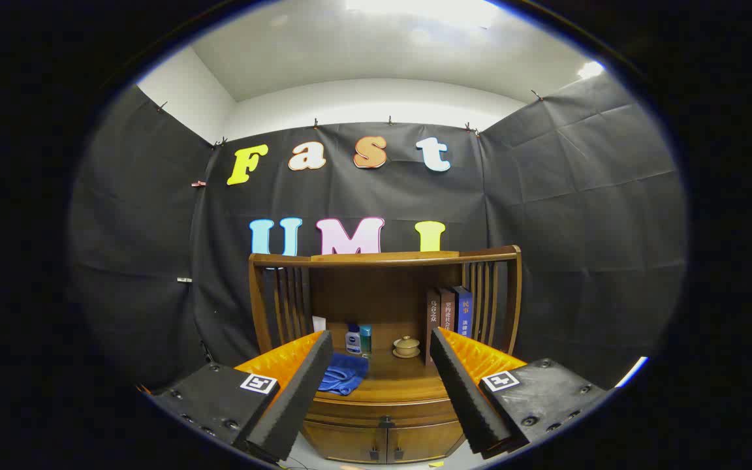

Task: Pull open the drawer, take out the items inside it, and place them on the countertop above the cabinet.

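The wooden cabinet (382, 398) stands against the black cloth wall, straight ahead of the gripper (379, 382) and beyond its fingertips. Its upper part is an open shelf framed by slatted sides and a curved top rail (382, 258); its countertop (402, 382) spreads out below that, reaching forward to a rounded front edge. Under that edge runs the drawer (382, 412), shut flush with the cabinet front, so what lies inside it is hidden. Below the drawer sit 2 doors (382, 444) with small dark pulls meeting at the middle. The gripper is held level and centred on the cabinet, pointing straight at it, its 2 fingers (297, 398) spread wide with nothing between them but the view of the countertop and drawer front; neither finger touches anything. Each finger shows a dark ribbed pad on its inner face and orange plastic behind. On the countertop, near its left edge, lies a folded blue cloth (344, 373), partly hidden behind the left finger. At the back right stand 3 books (449, 314), upright against the slats. At the back left stand 2 small bottles (358, 339), side by side. A small lidded cup (407, 346) on a saucer sits near the back, just left of the books.
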